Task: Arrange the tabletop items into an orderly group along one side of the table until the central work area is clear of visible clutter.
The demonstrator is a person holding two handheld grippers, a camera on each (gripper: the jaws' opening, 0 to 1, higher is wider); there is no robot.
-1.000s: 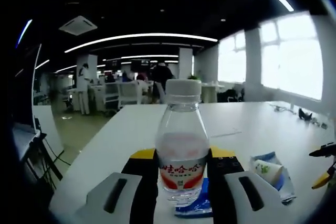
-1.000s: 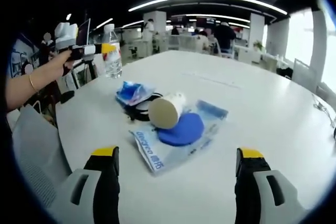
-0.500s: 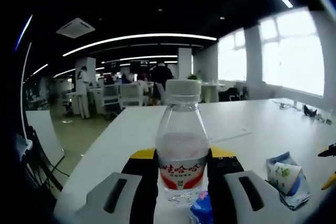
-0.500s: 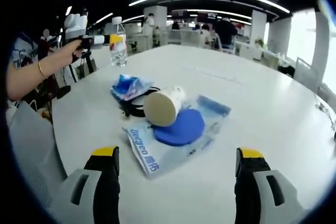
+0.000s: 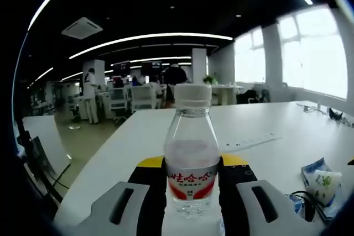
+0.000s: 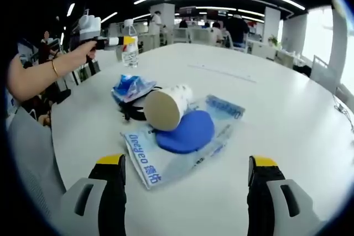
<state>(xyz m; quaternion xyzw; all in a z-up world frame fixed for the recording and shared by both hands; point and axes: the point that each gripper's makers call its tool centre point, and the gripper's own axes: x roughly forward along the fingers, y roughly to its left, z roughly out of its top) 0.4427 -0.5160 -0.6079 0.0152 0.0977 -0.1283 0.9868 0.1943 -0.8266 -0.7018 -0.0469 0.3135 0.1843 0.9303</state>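
I'm clamping the bottle (image 5: pixel 192 153) in the left gripper (image 5: pixel 192 183) — centre frame, above the table (image 5: pixel 138 136). Right gripper (image 6: pixel 188 178) is sitting apart, gripping nothing, at frame bottom. Cup (image 6: pixel 166 106) is lying tipped on the blue pad (image 6: pixel 191 131) mid-frame, wrapper (image 6: pixel 131 87) upper left beside it.

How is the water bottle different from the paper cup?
The water bottle stands upright, while the paper cup lies on its side. The bottle is clear plastic with a white cap and a red label; the cup is white outside with a brown inside and no lid. The bottle is gripped between the jaws of the left gripper; nothing grips the cup, which rests on a blue pad in a clear packet. Both are drink containers.
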